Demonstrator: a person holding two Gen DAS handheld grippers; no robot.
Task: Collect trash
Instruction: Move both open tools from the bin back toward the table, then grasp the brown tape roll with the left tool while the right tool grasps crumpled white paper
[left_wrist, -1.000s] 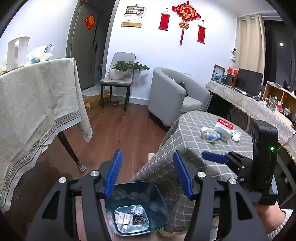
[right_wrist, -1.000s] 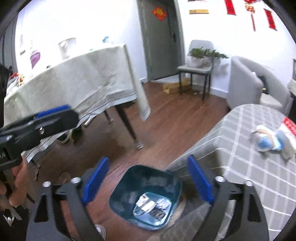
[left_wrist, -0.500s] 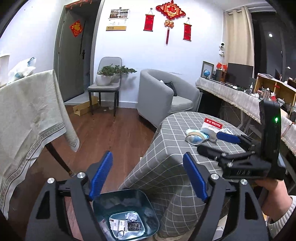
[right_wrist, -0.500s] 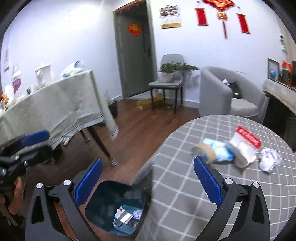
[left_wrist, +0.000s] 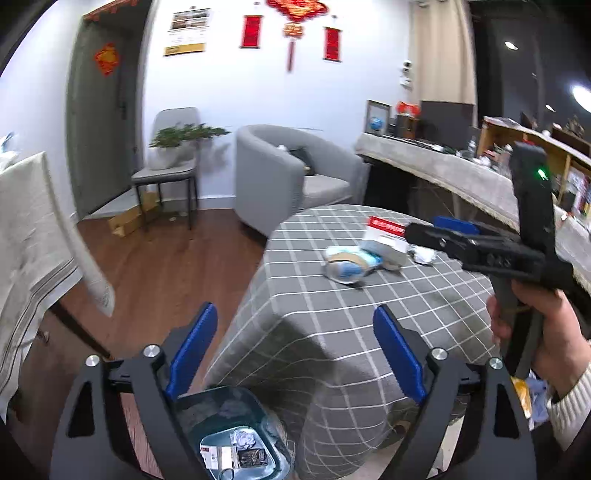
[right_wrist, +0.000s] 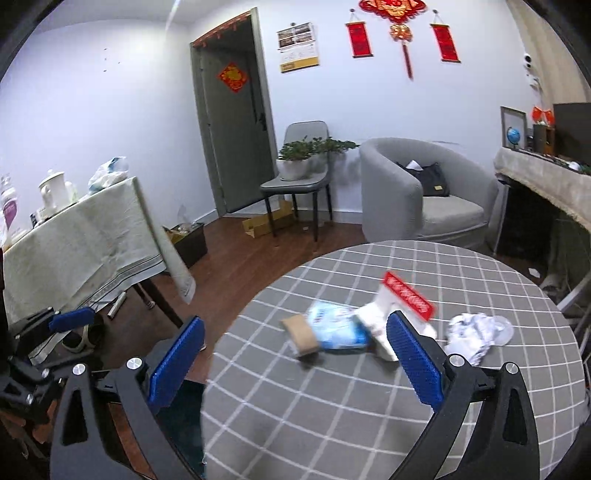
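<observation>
both claws empty: right claw (right_wrist: 291, 358) gaping, left claw (left_wrist: 295, 350) opening. blue packet (right_wrist: 338, 326) beside the red-label bag (right_wrist: 397, 308) looks light, crinkly; pinch mid-body.

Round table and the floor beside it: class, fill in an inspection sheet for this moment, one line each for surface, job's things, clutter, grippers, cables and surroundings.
Surface: round table under a grey checked cloth.
Job's things: cardboard tube, blue packet, white bag with red label and crumpled paper lie together on the table; teal bin on the floor by it already holds scraps.
Clutter: nothing seen beyond the trash.
Grippers: left gripper empty, jaws opening; right gripper open, empty, above the table.
Cables: nothing seen.
Surroundings: armchair, chair with plant, cloth-covered table, wood floor.
</observation>
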